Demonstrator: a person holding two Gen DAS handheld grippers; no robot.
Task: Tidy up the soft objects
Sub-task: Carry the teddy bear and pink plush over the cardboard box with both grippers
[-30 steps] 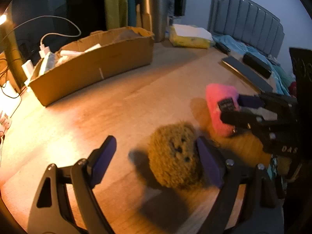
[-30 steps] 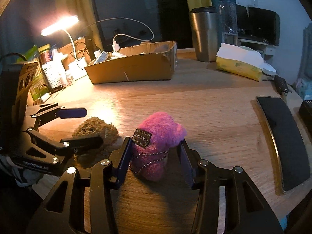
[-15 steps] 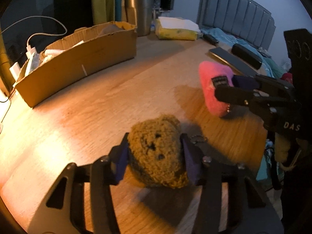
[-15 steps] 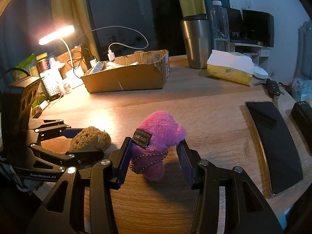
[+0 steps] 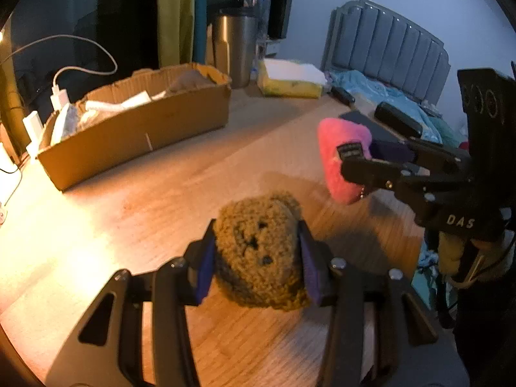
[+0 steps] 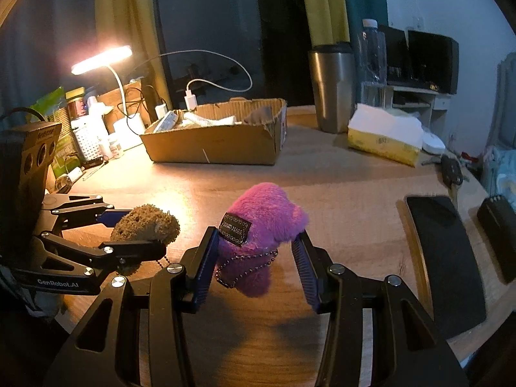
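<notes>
My left gripper (image 5: 256,258) is shut on a brown fuzzy plush toy (image 5: 258,251) with a stitched face and holds it above the wooden table (image 5: 161,193). My right gripper (image 6: 254,258) is shut on a pink plush toy (image 6: 261,225) with a dark label and a bead chain, also lifted off the table. In the left wrist view the pink plush toy (image 5: 342,158) and right gripper (image 5: 371,158) are at the right. In the right wrist view the brown plush toy (image 6: 145,224) and left gripper (image 6: 129,229) are at the left.
An open cardboard box (image 5: 138,129) with white items and a grey soft thing stands at the back of the table. Behind it are a steel tumbler (image 6: 332,90), a tissue pack (image 6: 383,135) and a lit desk lamp (image 6: 103,59). A phone (image 6: 448,258) lies at the right.
My left gripper has closed on the brown plush toy and lifted it off the table. My right gripper has lifted the pink plush toy as well.
</notes>
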